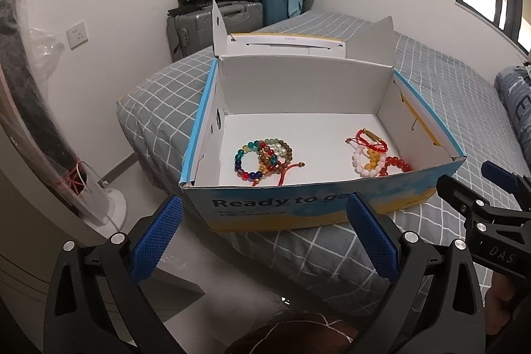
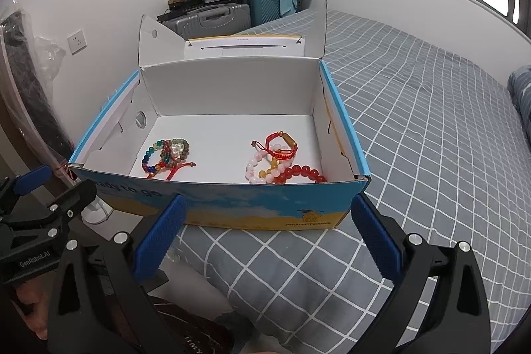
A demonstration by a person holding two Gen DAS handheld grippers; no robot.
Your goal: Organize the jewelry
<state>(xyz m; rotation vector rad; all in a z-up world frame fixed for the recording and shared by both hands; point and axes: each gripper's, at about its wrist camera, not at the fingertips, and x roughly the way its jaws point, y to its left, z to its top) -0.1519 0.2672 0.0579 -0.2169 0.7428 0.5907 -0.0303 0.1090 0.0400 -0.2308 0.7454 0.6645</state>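
Note:
An open blue and yellow cardboard box (image 1: 298, 208) (image 2: 252, 204) stands on the bed corner, its lid flaps up. Inside, a pile of multicoloured bead bracelets (image 1: 265, 160) (image 2: 166, 156) lies at the left. A second pile, red, pink and yellow bracelets (image 1: 375, 155) (image 2: 282, 161), lies at the right. My left gripper (image 1: 265, 221) is open and empty, just in front of the box's near wall. My right gripper (image 2: 268, 221) is open and empty, also in front of that wall. Each gripper shows at the edge of the other's view.
The bed (image 2: 431, 138) has a grey checked sheet. Suitcases (image 1: 232, 15) with clutter and a lamp stand at the far wall. A wrapped fan (image 1: 43, 108) stands on the floor at the left. A rolled blanket (image 1: 517, 102) lies at the right.

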